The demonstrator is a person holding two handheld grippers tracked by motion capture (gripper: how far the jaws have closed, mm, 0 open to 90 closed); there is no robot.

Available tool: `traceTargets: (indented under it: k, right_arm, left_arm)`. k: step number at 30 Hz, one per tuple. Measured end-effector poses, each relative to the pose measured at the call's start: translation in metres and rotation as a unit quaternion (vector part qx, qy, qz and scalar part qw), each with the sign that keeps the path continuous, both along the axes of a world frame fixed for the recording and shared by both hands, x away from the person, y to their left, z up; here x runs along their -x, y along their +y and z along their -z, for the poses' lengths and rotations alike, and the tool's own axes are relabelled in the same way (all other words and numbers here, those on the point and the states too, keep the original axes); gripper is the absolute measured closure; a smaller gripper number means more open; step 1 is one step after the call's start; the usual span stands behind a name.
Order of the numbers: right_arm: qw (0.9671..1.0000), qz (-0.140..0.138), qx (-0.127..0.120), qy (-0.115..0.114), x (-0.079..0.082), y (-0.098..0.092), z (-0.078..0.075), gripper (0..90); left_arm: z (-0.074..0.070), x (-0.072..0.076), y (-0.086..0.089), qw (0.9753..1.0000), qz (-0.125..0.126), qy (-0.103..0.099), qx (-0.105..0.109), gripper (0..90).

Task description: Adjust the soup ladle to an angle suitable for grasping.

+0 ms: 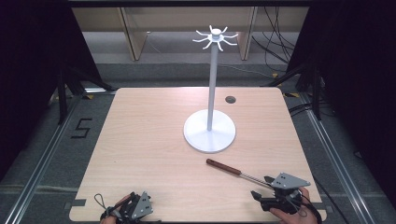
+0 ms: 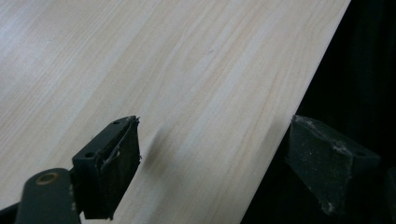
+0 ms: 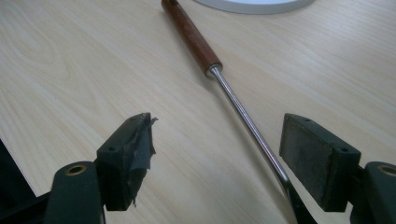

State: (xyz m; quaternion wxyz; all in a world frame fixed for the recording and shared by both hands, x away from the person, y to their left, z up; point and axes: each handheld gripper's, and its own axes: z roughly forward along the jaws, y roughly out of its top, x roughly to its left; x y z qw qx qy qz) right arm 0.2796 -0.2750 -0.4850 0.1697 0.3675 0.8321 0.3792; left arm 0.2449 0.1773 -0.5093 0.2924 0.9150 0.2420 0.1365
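A long utensil with a brown wooden handle [image 1: 223, 166] [image 3: 191, 37] and a thin metal shaft [image 3: 245, 121] lies on the wooden table [image 1: 154, 140], pointing from the middle toward the near right. My right gripper [image 1: 261, 186] [image 3: 217, 158] stands open at the near right corner, its jaws on either side of the shaft's near end without touching it. A white stand [image 1: 209, 130] with a tall pole and a ring of hooks [image 1: 215, 38] at the top rises behind the utensil. Over the table's near left edge my left gripper [image 1: 128, 207] [image 2: 215, 163] is open and holds nothing.
A round dark hole [image 1: 230, 99] marks the table at the far right of the stand. The stand's white base [image 3: 254, 4] shows at the top of the right gripper view. Cables lie on the floor to the right; metal rails run along both sides.
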Motion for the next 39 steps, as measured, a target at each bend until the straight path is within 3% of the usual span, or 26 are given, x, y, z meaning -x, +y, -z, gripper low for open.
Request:
traceTargets:
  k: [2,3,4,7,9,14,18,19,23,25,27,30,32,39]
  right_arm:
    - [0.9996,-0.020,0.019,-0.008,-0.004,0.005,0.000,29.8]
    - [0.9995,-0.024,0.022,0.002,-0.004,0.009,-0.001,30.2]
    - [0.9989,-0.036,0.029,-0.008,-0.006,0.011,-0.002,30.3]
    - [0.9984,-0.045,0.034,-0.008,-0.010,0.021,-0.011,30.6]
    - [0.9972,-0.057,0.044,-0.021,-0.016,0.027,-0.015,31.6]
    - [0.9965,-0.063,0.054,0.009,-0.031,0.045,-0.019,32.9]
    - [0.9944,-0.075,0.071,0.023,-0.042,0.055,-0.025,33.0]
    - [0.9947,-0.072,0.073,0.013,-0.045,0.059,-0.025,33.0]
    - [0.9923,-0.077,0.089,0.038,-0.054,0.071,-0.026,36.3]
    - [0.9924,-0.074,0.090,0.040,-0.057,0.074,-0.025,37.8]
    - [0.9900,-0.078,0.100,0.061,-0.067,0.080,-0.025,39.7]
    - [0.9884,-0.075,0.114,0.068,-0.077,0.088,-0.022,42.2]
    - [0.9863,-0.087,0.125,0.063,-0.085,0.091,-0.020,42.6]
    - [0.9783,-0.112,0.147,0.093,-0.101,0.104,-0.012,48.6]
  left_arm:
    - [0.000,0.000,0.000,1.0000,0.001,0.001,0.000,16.6]
    - [0.000,0.000,0.000,1.0000,0.001,0.002,0.000,16.6]
    - [0.000,0.000,0.000,1.0000,0.000,0.002,0.001,16.7]
    - [0.000,0.000,0.000,1.0000,-0.001,0.001,0.001,16.6]
    - [0.000,0.000,0.000,1.0000,0.000,0.001,0.001,16.6]
    - [0.001,0.000,0.000,1.0000,0.001,0.000,-0.001,16.6]
    - [0.000,0.001,0.000,1.0000,0.000,0.001,0.006,16.6]
    - [0.000,0.001,0.001,1.0000,0.002,0.002,0.004,16.6]
    - [0.000,0.000,0.000,1.0000,0.001,0.001,0.001,16.6]
    - [0.001,0.000,0.000,1.0000,0.001,0.002,0.001,16.7]
    - [0.001,0.000,0.000,1.0000,0.000,0.000,0.000,16.7]
    - [0.001,0.000,0.000,1.0000,0.001,0.002,0.002,16.7]
    - [0.000,0.000,0.001,1.0000,0.001,0.000,0.001,16.7]
    - [0.000,0.000,0.000,1.0000,0.000,-0.001,0.002,16.6]
